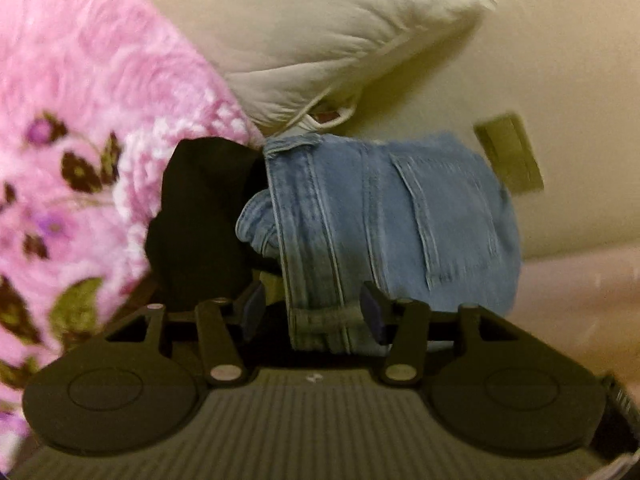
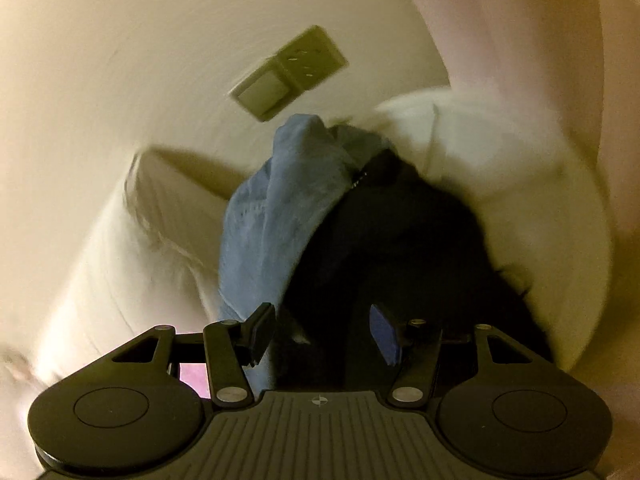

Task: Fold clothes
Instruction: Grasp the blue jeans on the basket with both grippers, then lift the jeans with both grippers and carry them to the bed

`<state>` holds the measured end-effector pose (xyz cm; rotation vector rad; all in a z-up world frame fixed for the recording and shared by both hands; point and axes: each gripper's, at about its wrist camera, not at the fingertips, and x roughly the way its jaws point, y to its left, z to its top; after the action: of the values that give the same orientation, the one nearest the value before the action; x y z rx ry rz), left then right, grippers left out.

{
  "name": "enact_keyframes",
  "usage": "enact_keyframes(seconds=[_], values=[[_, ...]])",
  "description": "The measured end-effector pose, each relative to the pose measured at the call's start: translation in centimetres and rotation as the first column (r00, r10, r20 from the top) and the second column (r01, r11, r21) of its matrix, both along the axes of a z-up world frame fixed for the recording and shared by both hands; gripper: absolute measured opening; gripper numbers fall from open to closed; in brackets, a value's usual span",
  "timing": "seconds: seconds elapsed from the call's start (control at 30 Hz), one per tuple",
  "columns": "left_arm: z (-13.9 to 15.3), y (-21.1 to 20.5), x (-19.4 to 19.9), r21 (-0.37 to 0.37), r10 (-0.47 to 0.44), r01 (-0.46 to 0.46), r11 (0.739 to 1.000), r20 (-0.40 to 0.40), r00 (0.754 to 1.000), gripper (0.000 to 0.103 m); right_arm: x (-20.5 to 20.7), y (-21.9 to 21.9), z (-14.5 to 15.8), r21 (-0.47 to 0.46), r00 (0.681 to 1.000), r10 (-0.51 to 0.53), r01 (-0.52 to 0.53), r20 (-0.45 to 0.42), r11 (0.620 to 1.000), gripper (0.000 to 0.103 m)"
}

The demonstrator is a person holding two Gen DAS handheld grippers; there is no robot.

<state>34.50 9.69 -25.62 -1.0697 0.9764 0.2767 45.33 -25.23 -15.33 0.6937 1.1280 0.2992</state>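
Folded blue jeans (image 1: 380, 216) lie in front of my left gripper (image 1: 314, 310), back pocket up, with their waistband edge between the two wide-apart fingers. A black garment (image 1: 200, 220) lies bunched at the jeans' left. In the right wrist view the jeans (image 2: 268, 216) and the black garment (image 2: 400, 248) fill the middle. My right gripper (image 2: 324, 332) is open, with both garments reaching in between its fingers. Both views are blurred by motion.
A pink flowered plush blanket (image 1: 80, 140) fills the left. A white pillow (image 1: 320, 48) leans behind the jeans; it also shows in the right wrist view (image 2: 500, 184). A wall socket plate (image 2: 288, 76) sits on the cream wall (image 1: 560, 60).
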Motion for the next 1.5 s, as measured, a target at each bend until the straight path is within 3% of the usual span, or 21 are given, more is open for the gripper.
enact_keyframes(seconds=[0.1, 0.23, 0.3, 0.4, 0.47, 0.6, 0.63, 0.67, 0.73, 0.83, 0.9, 0.97, 1.07, 1.17, 1.23, 1.33, 1.5], values=[[-2.3, 0.9, 0.7, -0.055, 0.074, -0.074, 0.996, -0.014, 0.997, 0.047, 1.3, -0.4, -1.3, 0.096, 0.998, -0.045, 0.049, -0.050, 0.994, 0.056], [-4.3, 1.7, 1.2, -0.152, 0.153, -0.149, 0.977, 0.014, 0.988, 0.044, 3.0, -0.5, -2.7, 0.153, 0.994, -0.081, 0.092, -0.075, 0.984, 0.056], [-4.8, 1.9, 1.4, -0.216, 0.189, -0.174, 0.961, 0.050, 0.981, 0.037, 3.7, -0.4, -3.5, 0.207, 0.991, -0.106, 0.120, -0.080, 0.971, 0.056], [-4.8, 2.0, 2.0, -0.202, 0.171, -0.155, 0.967, 0.065, 0.983, 0.037, 4.8, 0.1, -4.1, 0.286, 0.991, -0.120, 0.132, -0.058, 0.949, 0.056], [-5.3, 2.0, 2.3, -0.188, 0.145, -0.132, 0.973, 0.057, 0.988, 0.037, 5.5, 0.8, -4.1, 0.255, 0.995, -0.089, 0.098, -0.046, 0.962, 0.056], [-7.3, 2.2, 2.5, -0.257, 0.210, -0.194, 0.947, 0.034, 0.977, 0.039, 6.2, 1.6, -5.4, 0.212, 0.995, -0.063, 0.078, -0.077, 0.974, 0.055], [-7.5, 2.3, 2.8, -0.268, 0.226, -0.208, 0.941, 0.036, 0.974, 0.038, 6.2, 1.6, -5.5, 0.218, 0.996, -0.058, 0.072, -0.071, 0.973, 0.043], [-7.3, 2.3, 3.0, -0.269, 0.235, -0.212, 0.939, 0.053, 0.971, 0.030, 6.3, 1.7, -5.4, 0.219, 0.997, -0.047, 0.058, -0.057, 0.974, 0.033], [-6.2, 2.2, 3.7, -0.213, 0.207, -0.183, 0.960, 0.096, 0.974, 0.027, 6.6, 1.9, -5.3, 0.220, 0.999, -0.025, 0.030, -0.028, 0.975, 0.010], [-5.9, 2.2, 4.1, -0.165, 0.144, -0.124, 0.978, 0.120, 0.982, 0.026, 6.7, 2.3, -4.5, 0.213, 1.000, 0.008, -0.012, 0.017, 0.977, 0.006], [-7.1, 2.3, 4.0, -0.210, 0.163, -0.144, 0.967, 0.074, 0.984, 0.031, 7.0, 2.7, -4.7, 0.200, 1.000, 0.027, -0.027, 0.001, 0.979, 0.006], [-7.3, 2.3, 4.0, -0.224, 0.183, -0.164, 0.961, 0.068, 0.981, 0.026, 7.1, 3.0, -5.0, 0.185, 0.999, 0.033, -0.029, -0.020, 0.982, 0.006], [-4.7, 2.1, 4.9, -0.103, 0.110, -0.098, 0.990, 0.117, 0.987, 0.015, 7.3, 3.6, -4.0, 0.164, 0.998, 0.055, -0.058, 0.025, 0.985, 0.003], [-0.3, 2.6, 5.1, -0.003, 0.062, -0.063, 0.998, 0.228, 0.972, 0.014, 7.3, 5.3, -0.1, 0.100, 0.968, 0.158, -0.180, 0.197, 0.979, 0.002], [3.0, 3.3, 4.8, 0.044, 0.059, -0.076, 0.996, 0.306, 0.950, 0.014, 7.3, 6.5, 2.8, 0.109, 0.930, 0.197, -0.241, 0.311, 0.964, 0.002], [8.1, 4.4, 4.0, 0.108, 0.056, -0.111, 0.988, 0.419, 0.906, 0.014, 6.6, 9.1, 7.5, 0.090, 0.844, 0.265, -0.344, 0.466, 0.935, 0.002], [16.9, 7.4, -0.3, 0.197, 0.080, -0.224, 0.954, 0.556, 0.828, 0.013, 4.7, 13.5, 14.5, 0.116, 0.727, 0.299, -0.461, 0.618, 0.880, 0.002]])
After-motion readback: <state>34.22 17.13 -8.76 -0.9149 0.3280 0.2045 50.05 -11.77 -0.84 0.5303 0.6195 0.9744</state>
